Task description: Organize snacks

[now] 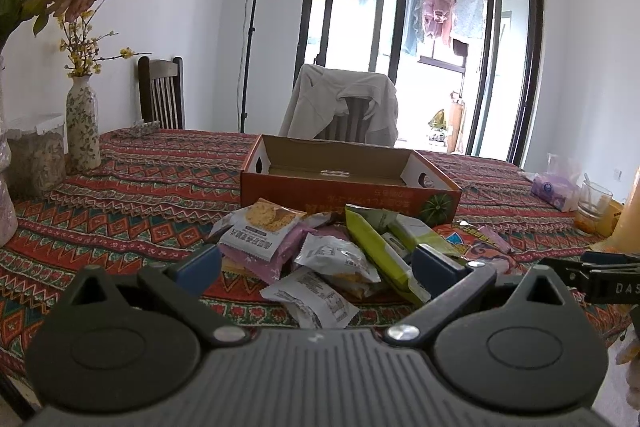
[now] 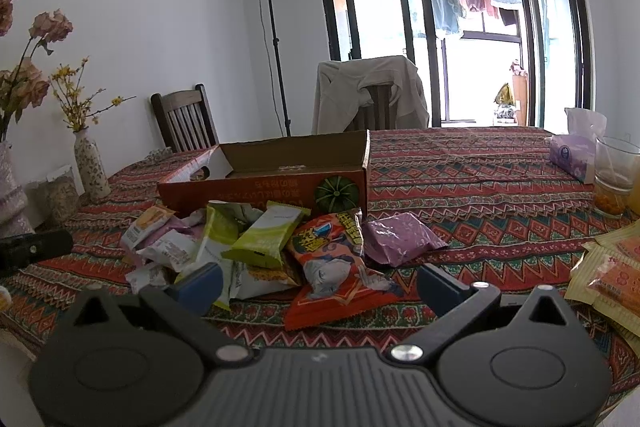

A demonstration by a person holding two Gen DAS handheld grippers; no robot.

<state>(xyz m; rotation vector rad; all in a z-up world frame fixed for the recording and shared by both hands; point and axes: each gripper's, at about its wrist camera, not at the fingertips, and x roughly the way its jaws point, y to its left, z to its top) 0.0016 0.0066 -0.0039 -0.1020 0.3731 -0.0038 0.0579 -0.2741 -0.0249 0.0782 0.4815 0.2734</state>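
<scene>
Hovering spread and empty over the snack pile [image 1: 320,259], each gripper [image 1: 316,267] [image 2: 318,285] should pinch one top packet, then carry it into the box [image 1: 344,179].

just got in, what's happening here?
Snack sorting, not yet begun. Both claws are open and hold nothing: the left claw and right claw hover over a pile of snack packets on the patterned tablecloth. The cardboard box behind the pile looks empty.

Black ribbed hand-held gripper [image 1: 316,273], blue fingertips [image 1: 200,265], silver screws, perhaps matte
</scene>
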